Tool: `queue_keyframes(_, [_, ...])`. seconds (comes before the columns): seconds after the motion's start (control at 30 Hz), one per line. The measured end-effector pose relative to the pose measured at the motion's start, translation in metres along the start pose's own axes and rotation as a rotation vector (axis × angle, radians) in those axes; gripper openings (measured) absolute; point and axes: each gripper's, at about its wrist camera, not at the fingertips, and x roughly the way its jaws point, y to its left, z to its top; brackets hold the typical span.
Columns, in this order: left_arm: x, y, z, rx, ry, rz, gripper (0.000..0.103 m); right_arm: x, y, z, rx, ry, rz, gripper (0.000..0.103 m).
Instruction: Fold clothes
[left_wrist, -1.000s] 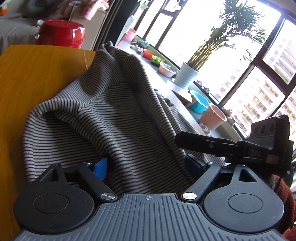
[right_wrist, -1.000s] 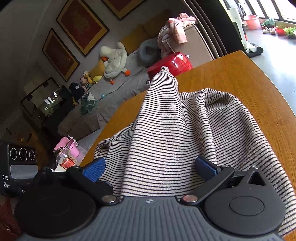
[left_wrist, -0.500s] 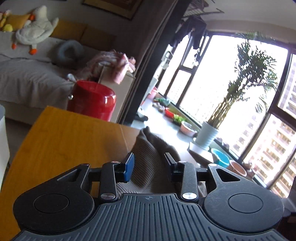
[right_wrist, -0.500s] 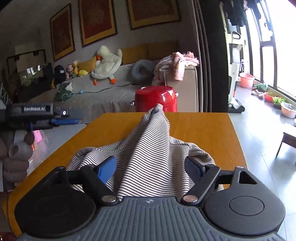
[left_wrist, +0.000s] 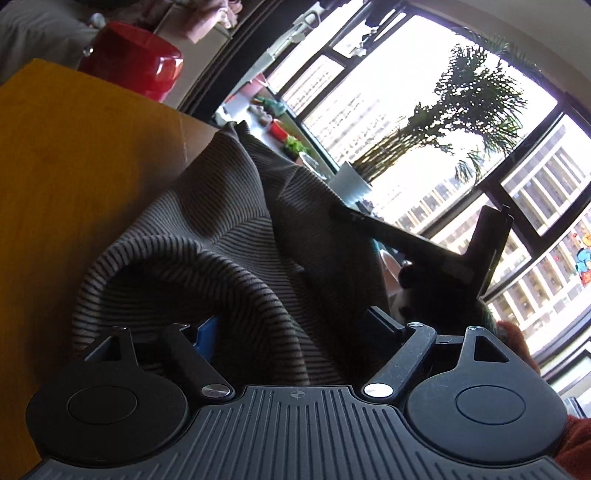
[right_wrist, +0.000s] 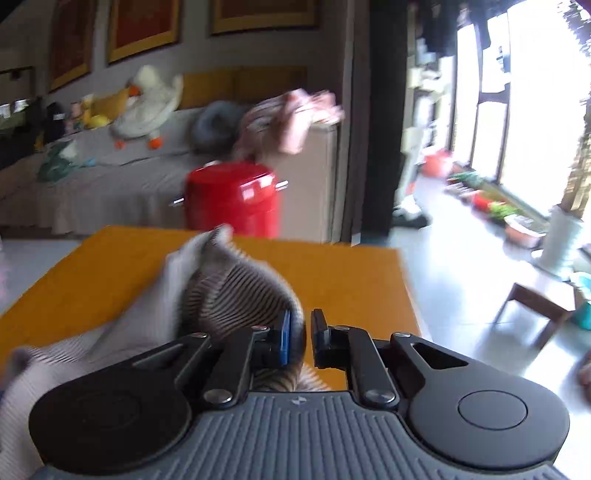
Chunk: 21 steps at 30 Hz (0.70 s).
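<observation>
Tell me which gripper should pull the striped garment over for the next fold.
Right, probably. The right gripper is closing on a bunched fold of the striped garment, while the left gripper is opening, its pads apart around slack cloth on the wooden table.

The garment (left_wrist: 221, 236) lies on the table (left_wrist: 74, 177), heaped toward its near edge. Beyond the table's far edge stands a drum (right_wrist: 231, 199), with a sofa (right_wrist: 110, 184) behind it. Right of the table, by the window, stands a potted plant (left_wrist: 443, 140). A stool (right_wrist: 535, 306) stands right of the table.
</observation>
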Motion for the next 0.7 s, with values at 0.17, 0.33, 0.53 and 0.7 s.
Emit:
queue_keyframes(0.17, [0.024, 0.011, 0.011, -0.071, 0.017, -0.05, 0.092, 0.003, -0.045, -0.011, 0.231, 0.027, 0.0, 0.01])
queue_keyframes(0.33, [0.044, 0.012, 0.012, -0.08, 0.027, -0.018, 0.084, -0.011, -0.043, -0.029, 0.402, -0.01, 0.317, 0.048])
queue_keyframes(0.53, [0.029, 0.002, 0.035, -0.04, -0.058, 0.067, 0.022, -0.01, -0.003, -0.058, 0.248, 0.033, 0.308, 0.05])
queue_keyframes(0.7, [-0.025, 0.001, 0.081, 0.02, -0.311, 0.181, 0.022, -0.013, 0.005, -0.056, 0.189, 0.065, 0.303, 0.061])
